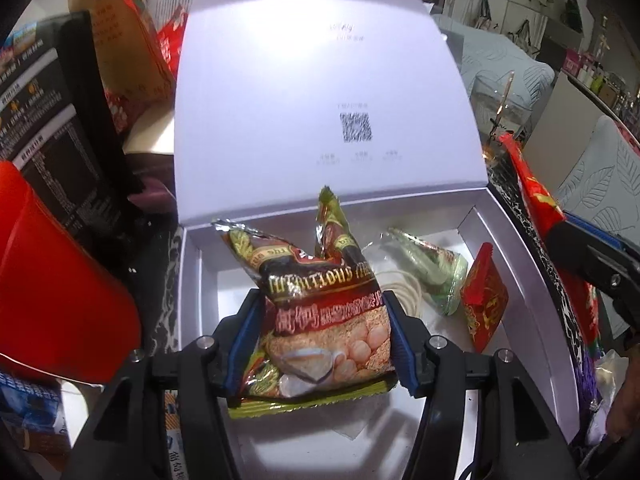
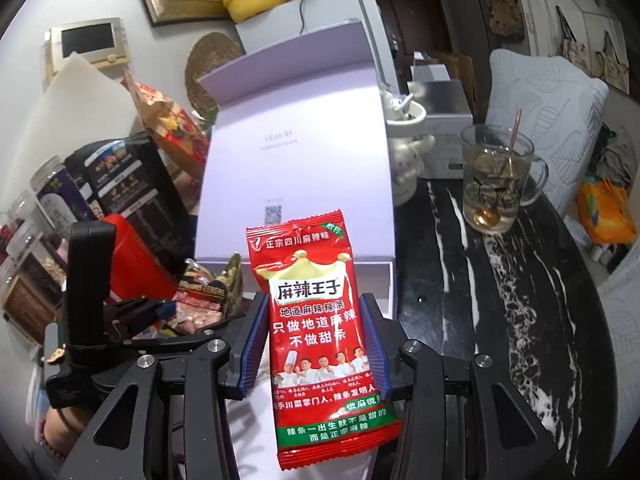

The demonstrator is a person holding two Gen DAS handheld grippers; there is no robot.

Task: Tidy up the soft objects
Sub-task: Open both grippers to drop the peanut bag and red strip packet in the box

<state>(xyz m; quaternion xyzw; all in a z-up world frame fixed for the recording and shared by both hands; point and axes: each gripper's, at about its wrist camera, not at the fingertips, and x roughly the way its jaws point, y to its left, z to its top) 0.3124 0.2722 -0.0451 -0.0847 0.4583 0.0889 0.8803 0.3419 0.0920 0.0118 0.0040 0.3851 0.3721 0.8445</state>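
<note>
Left wrist view: the left tongs (image 1: 324, 320) clamp a brown cereal packet (image 1: 320, 312) over the open white box (image 1: 532, 280), where a clear green packet (image 1: 432, 272) and small red packet (image 1: 484, 296) lie. Right wrist view: the right tongs (image 2: 314, 340) grip a red spicy-strip packet (image 2: 320, 320) beside the marble worktop (image 2: 500, 300).

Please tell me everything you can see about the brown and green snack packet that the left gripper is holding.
The brown and green snack packet is a glossy foil pouch, crinkled and puffy, with gold lettering, Chinese characters and a picture of round snacks. Its crimped green-yellow edge lies nearest the camera; the far corners stick up, bent. The left gripper is shut on its two sides with blue pads. It hangs over the open white box, which holds a small red packet and a clear green-printed packet.
</note>
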